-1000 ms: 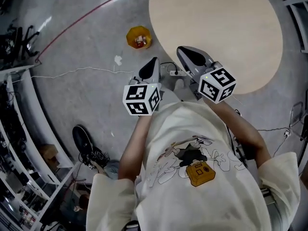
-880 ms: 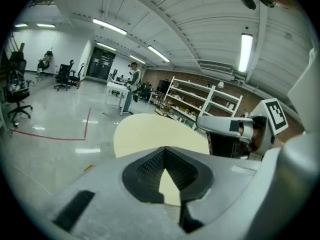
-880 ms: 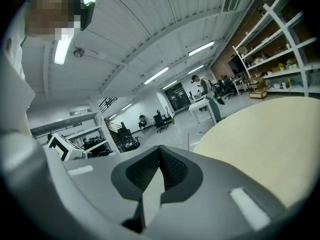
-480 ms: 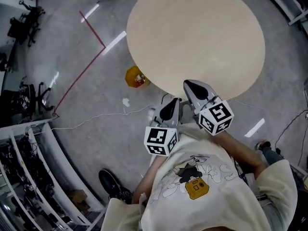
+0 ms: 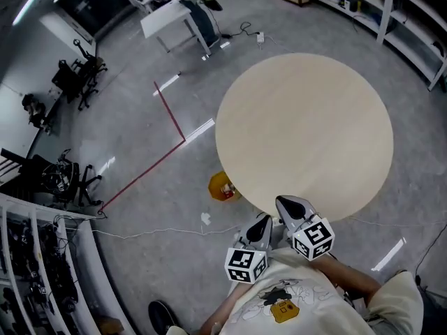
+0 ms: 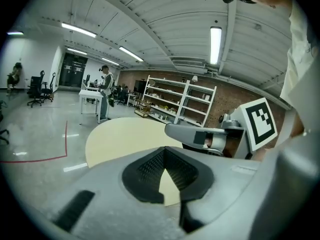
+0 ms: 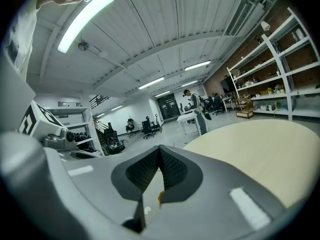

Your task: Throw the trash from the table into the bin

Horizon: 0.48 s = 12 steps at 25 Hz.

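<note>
The round beige table point(image 5: 307, 131) has a bare top with no trash showing on it. A yellow bin point(image 5: 222, 185) stands on the floor by its near left edge, with something red and white inside. My left gripper point(image 5: 263, 220) and right gripper point(image 5: 283, 202) hang side by side over the table's near edge, close to my chest, both shut and empty. In the left gripper view the jaws point(image 6: 163, 150) meet over the table point(image 6: 120, 136), with the right gripper point(image 6: 200, 134) beside them. The right gripper point(image 7: 160, 149) looks along the table point(image 7: 260, 154).
A white scrap point(image 5: 205, 218) and a thin cable point(image 5: 154, 232) lie on the grey floor left of the bin. A red tape line point(image 5: 171, 124) crosses the floor. Farther off are a white desk point(image 5: 171, 16), office chairs point(image 5: 77, 75) and shelving point(image 5: 412, 19). A person point(image 6: 105, 91) stands by the desk.
The head view has swung up and takes in far more of the room. Both grippers have slid toward the bottom of the frame, still shut, and the bin now lies just above them.
</note>
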Available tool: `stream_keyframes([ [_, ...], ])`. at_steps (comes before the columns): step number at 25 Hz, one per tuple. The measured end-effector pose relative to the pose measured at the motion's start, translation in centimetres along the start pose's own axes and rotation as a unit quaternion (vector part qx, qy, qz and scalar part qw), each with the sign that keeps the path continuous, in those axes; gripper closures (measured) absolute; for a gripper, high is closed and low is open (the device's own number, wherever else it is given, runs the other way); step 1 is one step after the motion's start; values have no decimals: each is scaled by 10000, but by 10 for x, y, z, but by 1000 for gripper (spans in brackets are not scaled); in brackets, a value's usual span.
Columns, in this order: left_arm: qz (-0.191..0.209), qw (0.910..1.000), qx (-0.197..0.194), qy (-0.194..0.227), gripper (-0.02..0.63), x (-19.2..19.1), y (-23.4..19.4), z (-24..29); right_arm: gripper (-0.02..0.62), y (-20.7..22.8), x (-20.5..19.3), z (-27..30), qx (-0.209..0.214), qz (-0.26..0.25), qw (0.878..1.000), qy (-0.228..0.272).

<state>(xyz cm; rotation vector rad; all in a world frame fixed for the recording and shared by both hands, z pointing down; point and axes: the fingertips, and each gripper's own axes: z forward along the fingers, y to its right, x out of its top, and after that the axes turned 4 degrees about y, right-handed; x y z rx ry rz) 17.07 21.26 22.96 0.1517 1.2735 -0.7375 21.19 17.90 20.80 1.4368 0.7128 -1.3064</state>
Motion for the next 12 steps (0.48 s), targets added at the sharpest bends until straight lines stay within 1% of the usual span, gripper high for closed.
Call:
stream_keyframes([
  [3, 2, 9999, 148, 9, 600, -2, -14, 12, 591, 9, -8, 17, 130, 24, 9999, -19],
  [7, -57, 9997, 222, 78, 600, 4, -23, 20, 591, 13, -5, 28, 236, 7, 9997, -34],
  [9, -57, 9997, 217, 58, 600, -1, -22, 31, 590, 22, -11, 29, 252, 18, 9997, -54],
  [12, -52, 9998, 200, 27, 600, -18, -18, 55, 590, 47, -30, 26, 253, 49, 9996, -93],
])
